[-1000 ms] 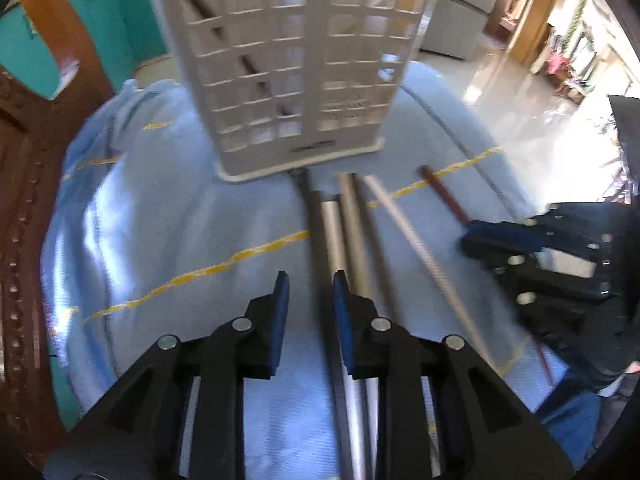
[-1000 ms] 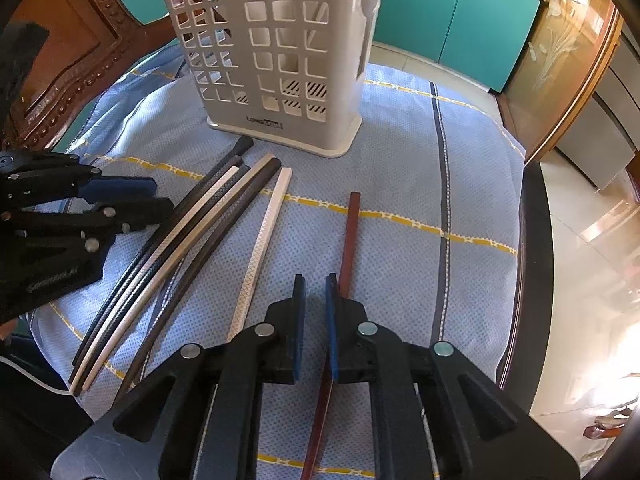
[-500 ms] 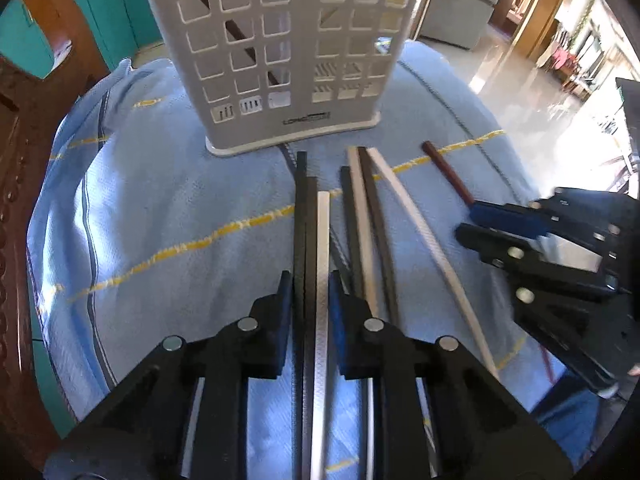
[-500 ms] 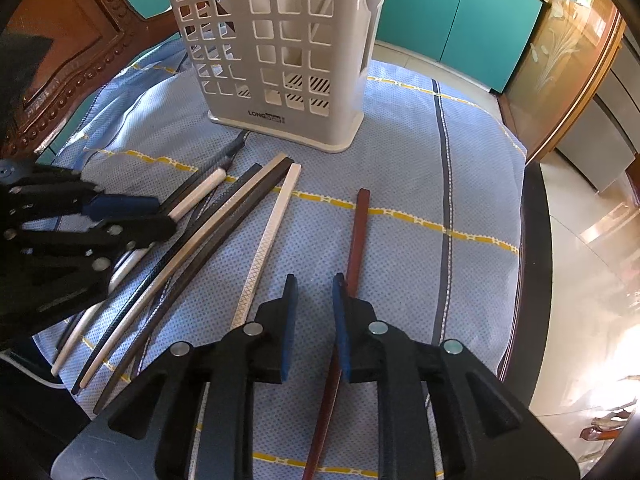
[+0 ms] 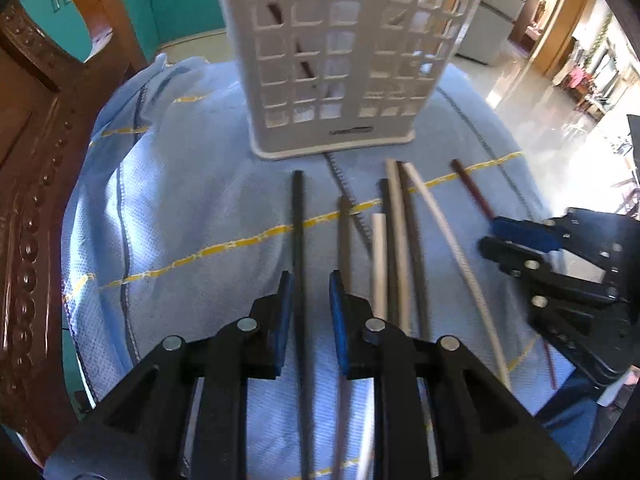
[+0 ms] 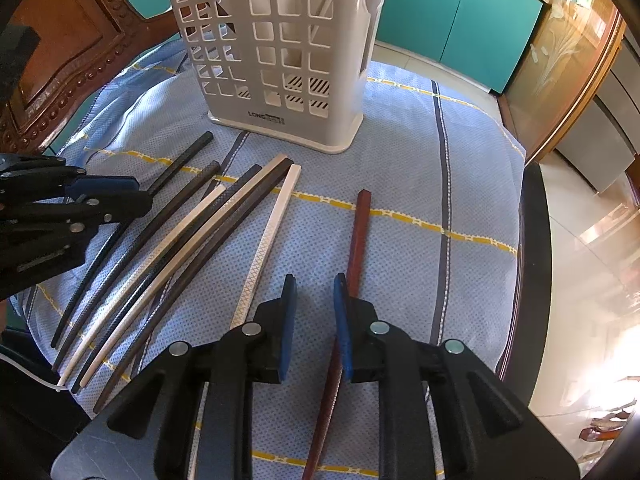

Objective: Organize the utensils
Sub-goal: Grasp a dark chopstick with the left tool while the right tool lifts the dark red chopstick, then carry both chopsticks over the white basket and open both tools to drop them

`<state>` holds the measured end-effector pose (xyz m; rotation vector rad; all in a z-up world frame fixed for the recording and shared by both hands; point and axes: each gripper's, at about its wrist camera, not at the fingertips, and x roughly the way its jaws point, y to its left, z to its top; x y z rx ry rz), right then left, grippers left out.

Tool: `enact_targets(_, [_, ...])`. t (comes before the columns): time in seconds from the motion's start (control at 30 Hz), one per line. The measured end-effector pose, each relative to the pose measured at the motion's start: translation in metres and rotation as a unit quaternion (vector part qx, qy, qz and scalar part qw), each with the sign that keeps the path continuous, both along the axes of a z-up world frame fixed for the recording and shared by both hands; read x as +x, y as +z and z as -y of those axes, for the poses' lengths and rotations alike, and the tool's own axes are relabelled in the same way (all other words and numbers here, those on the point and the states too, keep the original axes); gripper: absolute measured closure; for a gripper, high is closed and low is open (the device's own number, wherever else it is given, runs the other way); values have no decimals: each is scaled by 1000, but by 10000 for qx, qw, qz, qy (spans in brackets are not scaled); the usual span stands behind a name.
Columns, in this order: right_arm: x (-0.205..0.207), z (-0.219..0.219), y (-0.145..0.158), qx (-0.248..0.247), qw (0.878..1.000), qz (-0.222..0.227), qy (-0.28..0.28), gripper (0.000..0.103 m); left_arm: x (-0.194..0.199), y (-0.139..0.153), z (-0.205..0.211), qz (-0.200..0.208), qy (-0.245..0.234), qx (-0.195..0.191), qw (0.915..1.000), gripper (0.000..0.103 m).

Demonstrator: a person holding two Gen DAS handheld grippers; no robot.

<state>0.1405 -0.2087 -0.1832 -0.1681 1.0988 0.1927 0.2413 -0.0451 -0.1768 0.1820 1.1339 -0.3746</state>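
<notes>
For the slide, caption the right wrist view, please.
Right gripper, jaws apart, hovers beside a reddish-brown chopstick on blue cloth, white slotted utensil holder behind.

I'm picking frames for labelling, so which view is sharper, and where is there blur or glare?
Right wrist view is sharper: basket and red chopstick are crisp, with glare on the floor at lower right. Left wrist view is softer, with a smeared basket and a blown-out floor.

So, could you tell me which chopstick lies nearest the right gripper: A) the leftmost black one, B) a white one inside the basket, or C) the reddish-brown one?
C: the reddish-brown chopstick runs right beside the right gripper, apart from the rest.
</notes>
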Motion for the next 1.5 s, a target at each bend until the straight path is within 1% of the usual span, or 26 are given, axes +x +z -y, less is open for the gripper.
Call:
enact_targets(0.13, [3,0,-4,10,10000,-29,-20,83,11,-8,0,-57,36,141,9999,81])
enact_targets(0.3, [9,1,-5,97,9999,14,-74,82,22,-10,10,102,8,285,9995,80])
enact_targets(0.33, [10,1,-5,132,9999,20,-60,85,23,-10,14,139,-7,312,9994,80])
enact_targets(0.37, [11,1,-6,226,9997,5,-17,101,24,-10,16,158,-41,313,9994,87])
enact_targets(0.43, [10,2,-4,301,9995,29,-14,103,21,-8,23,131,-107,252,9995,96])
enact_targets(0.5, [6,3,6,345,9991,254,9,103,19,-4,24,211,-96,262,9994,96])
enact_targets(0.6, [-9,11,41,709,9941,810,87,102,8,25,18,552,-50,-84,9984,96])
enact_targets(0.63, [-17,16,57,832,9906,1081,111,103,2,40,13,750,-24,-252,9969,96])
enact_targets(0.67, [-24,20,71,960,9866,1311,139,103,-6,56,9,973,-2,-418,9944,96])
enact_targets(0.7, [-29,25,81,1071,9831,1477,154,103,-11,66,8,1130,12,-536,9921,96])
enact_targets(0.77, [-45,34,105,1294,9733,1888,148,102,-29,97,1,1598,96,-813,9837,96])
enact_targets(0.8, [-50,36,112,1357,9705,1986,161,102,-34,106,-4,1754,117,-880,9805,96])
enact_targets(0.83, [-53,40,116,1426,9696,1979,172,102,-42,121,-9,2029,166,-999,9740,96])
enact_targets(0.9, [-45,42,104,1462,9772,1536,121,102,-48,133,-15,2190,237,-1125,9689,96])
enact_targets(0.93, [-38,43,91,1377,9811,1359,-57,101,-46,133,-18,2186,257,-1146,9687,96])
enact_targets(1.0, [-19,40,59,970,9913,810,-373,91,-43,129,-18,2180,294,-1119,9691,96])
enact_targets(1.03, [-8,37,39,693,9951,491,-509,90,-40,126,-14,2154,287,-1072,9702,96])
enact_targets(1.07, [0,34,26,506,9966,312,-572,90,-41,124,-12,2128,278,-1056,9710,96])
enact_targets(1.13, [10,32,13,394,9974,108,-589,89,-42,122,-10,2134,235,-1049,9710,96])
enact_targets(1.17, [12,32,9,370,9976,38,-580,87,-47,120,-11,2144,230,-1046,9709,96])
enact_targets(1.23, [17,29,0,334,9976,-101,-605,87,-38,113,-12,2136,223,-1061,9709,96])
enact_targets(1.27, [17,27,-2,360,9975,-148,-584,87,-38,113,-12,2140,231,-1055,9708,96])
enact_targets(1.3, [17,24,-4,397,9976,-181,-544,91,-41,114,-18,2146,234,-1062,9706,96])
enact_targets(1.33, [16,22,-3,427,9977,-136,-511,96,-42,115,-18,2154,239,-1073,9703,96])
enact_targets(1.4, [13,17,8,544,9976,52,-422,97,-43,118,-20,2197,257,-1108,9689,96])
enact_targets(1.5, [-8,18,41,770,9947,598,-339,97,-51,128,-26,2372,309,-1165,9640,96])
